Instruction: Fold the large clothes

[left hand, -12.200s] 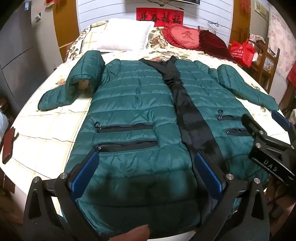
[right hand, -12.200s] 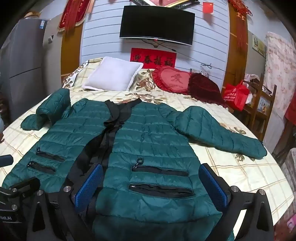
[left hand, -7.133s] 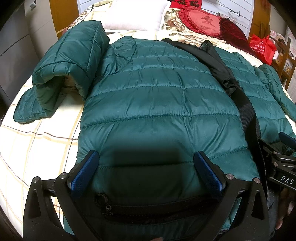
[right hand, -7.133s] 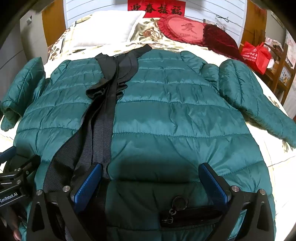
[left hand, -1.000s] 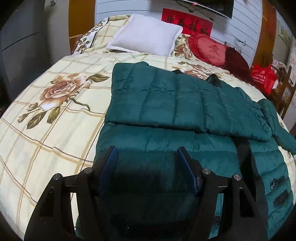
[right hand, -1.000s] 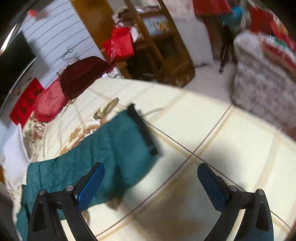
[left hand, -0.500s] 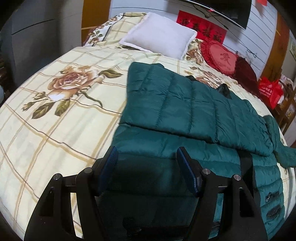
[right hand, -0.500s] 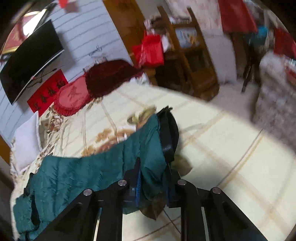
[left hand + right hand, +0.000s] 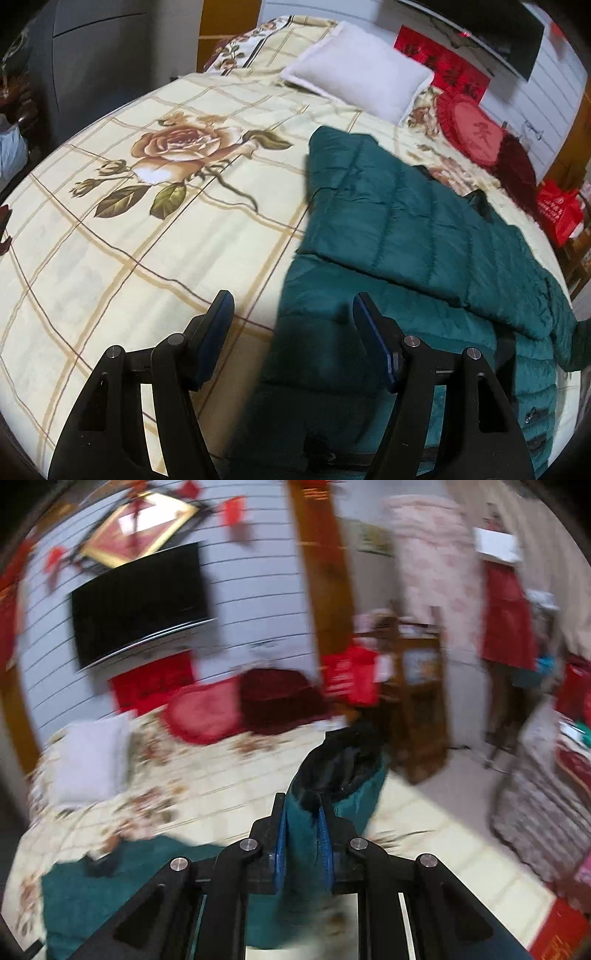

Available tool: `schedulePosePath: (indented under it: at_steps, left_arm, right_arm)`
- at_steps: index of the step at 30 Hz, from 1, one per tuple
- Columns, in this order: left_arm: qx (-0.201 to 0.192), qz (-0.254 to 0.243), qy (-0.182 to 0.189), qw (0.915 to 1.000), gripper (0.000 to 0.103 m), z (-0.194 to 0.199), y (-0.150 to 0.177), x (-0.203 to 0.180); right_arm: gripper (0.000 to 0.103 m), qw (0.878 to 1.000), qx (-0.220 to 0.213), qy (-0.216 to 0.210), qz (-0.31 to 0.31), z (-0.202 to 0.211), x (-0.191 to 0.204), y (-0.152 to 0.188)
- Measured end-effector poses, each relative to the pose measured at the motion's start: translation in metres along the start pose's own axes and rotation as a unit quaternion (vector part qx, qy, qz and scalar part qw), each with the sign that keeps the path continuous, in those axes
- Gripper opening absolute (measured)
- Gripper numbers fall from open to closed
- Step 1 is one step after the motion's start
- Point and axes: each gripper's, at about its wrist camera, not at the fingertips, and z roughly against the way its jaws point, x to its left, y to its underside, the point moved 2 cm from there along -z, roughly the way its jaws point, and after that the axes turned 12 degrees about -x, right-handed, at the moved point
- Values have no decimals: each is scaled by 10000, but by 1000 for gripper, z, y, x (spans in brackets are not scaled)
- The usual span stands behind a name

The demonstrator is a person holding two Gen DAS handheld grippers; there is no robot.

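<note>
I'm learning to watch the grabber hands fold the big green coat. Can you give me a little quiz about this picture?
1. True or false: the right gripper is shut on the sleeve of the green jacket.
2. What is between the fingers of the left gripper? A) the white pillow B) nothing gripped, just the bedspread and the jacket's edge below C) a red bag
3. What flower is printed on the bedspread?

Key: 1 true. 2 B. 3 a rose.
</note>
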Motion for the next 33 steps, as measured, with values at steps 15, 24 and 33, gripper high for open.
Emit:
schedulePosePath:
  at_steps: [15, 24, 33]
  left_arm:
    - [7, -1243, -846, 9886, 67, -15, -5, -16]
    - [20, -955, -590, 9937, 67, -16, -11, -20]
    - [-643, -1008, 719, 9902, 67, 21, -9, -59]
  right_arm:
    - [15, 9403, 1372, -3009, 807, -12, 322, 195]
    - [73, 9318, 1842, -3103, 396, -12, 318, 243]
    - [85, 9800, 981, -1123, 1317, 56, 231, 223]
